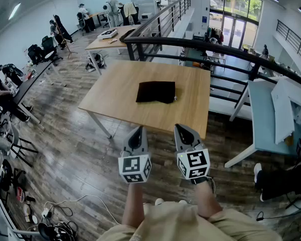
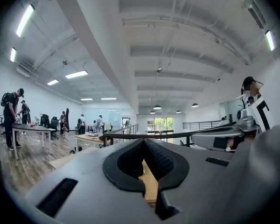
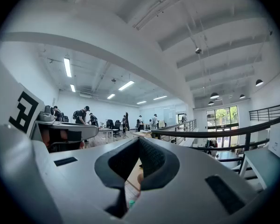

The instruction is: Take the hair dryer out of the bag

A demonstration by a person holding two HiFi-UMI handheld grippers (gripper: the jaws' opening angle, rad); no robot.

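Note:
A flat black bag (image 1: 156,91) lies in the middle of a wooden table (image 1: 110,102); no hair dryer is visible outside it. My left gripper (image 1: 137,133) and right gripper (image 1: 183,131) are held side by side in front of the table's near edge, well short of the bag, both level and shut with nothing between the jaws. In the left gripper view the shut gripper (image 2: 143,141) frames a strip of tabletop (image 2: 150,183). The right gripper view shows its own shut gripper (image 3: 139,140) the same way, facing the table and railing.
A black railing (image 1: 200,46) runs behind the table, with a drop beyond it. A pale blue table (image 1: 271,119) stands at the right. Another wooden desk (image 1: 108,38) and several people stand at the back left. Cables (image 1: 55,220) lie on the floor at lower left.

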